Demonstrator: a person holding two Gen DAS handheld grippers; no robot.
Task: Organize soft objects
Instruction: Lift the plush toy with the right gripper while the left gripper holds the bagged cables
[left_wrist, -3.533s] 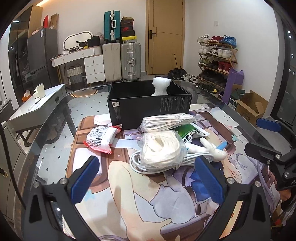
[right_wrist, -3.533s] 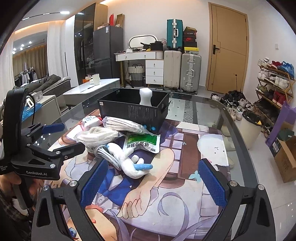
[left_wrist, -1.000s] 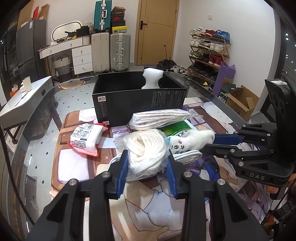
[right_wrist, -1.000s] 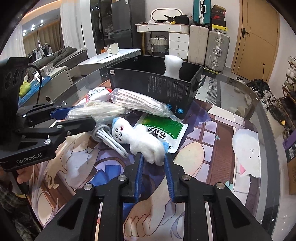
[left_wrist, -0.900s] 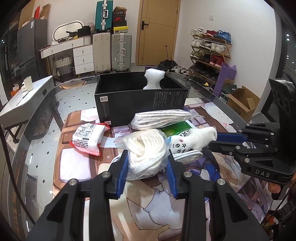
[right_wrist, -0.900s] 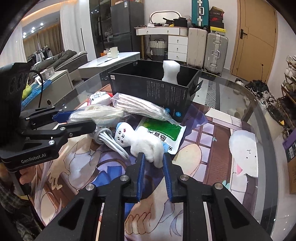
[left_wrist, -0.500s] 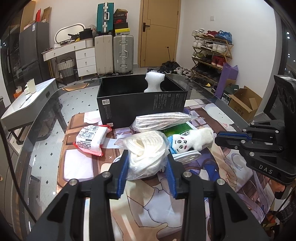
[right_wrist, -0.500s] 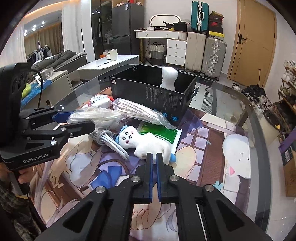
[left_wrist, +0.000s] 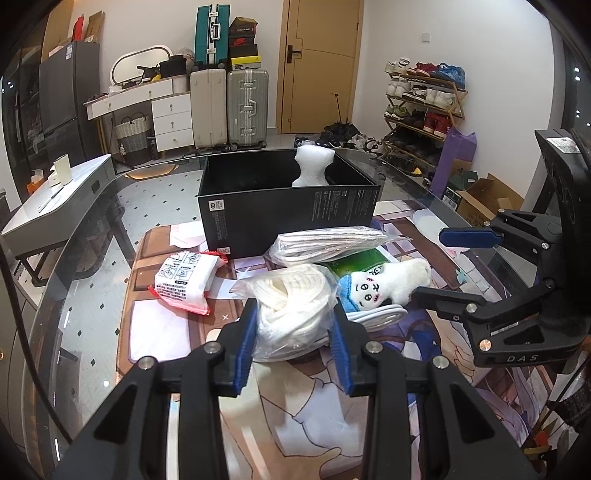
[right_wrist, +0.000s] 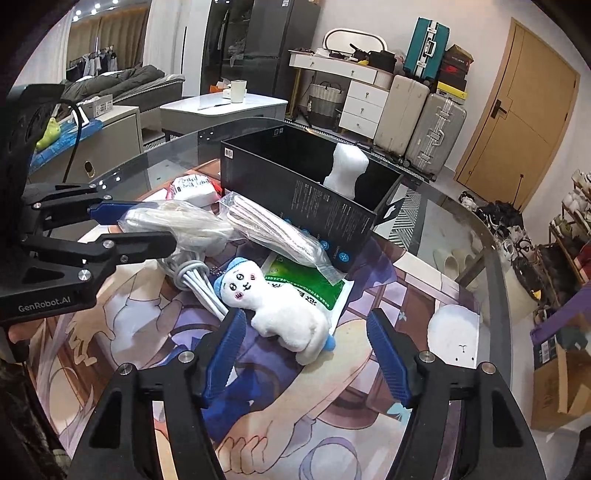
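Note:
My left gripper (left_wrist: 293, 332) is shut on a clear bag of white rope (left_wrist: 291, 306), which also shows in the right wrist view (right_wrist: 177, 221). My right gripper (right_wrist: 306, 354) is open, its fingers either side of a white plush toy with a blue cap (right_wrist: 277, 306) that lies on the mat; the toy also shows in the left wrist view (left_wrist: 384, 284). A black open box (left_wrist: 288, 206) stands behind, with a white foam piece (left_wrist: 312, 166) inside. A bagged white cloth (left_wrist: 332, 245) and a green packet (right_wrist: 306, 284) lie before the box.
A red-edged white packet (left_wrist: 184, 277) lies left on the printed mat (left_wrist: 314, 406). A grey cable coil (right_wrist: 195, 280) lies under the rope bag. The glass table edge (right_wrist: 495, 258) curves at right. Suitcases, a shoe rack and a door stand beyond.
My right gripper, shut on the plush toy a second ago, has let it slip out, then opened wide. The toy lies on the mat. The left gripper still holds the rope bag.

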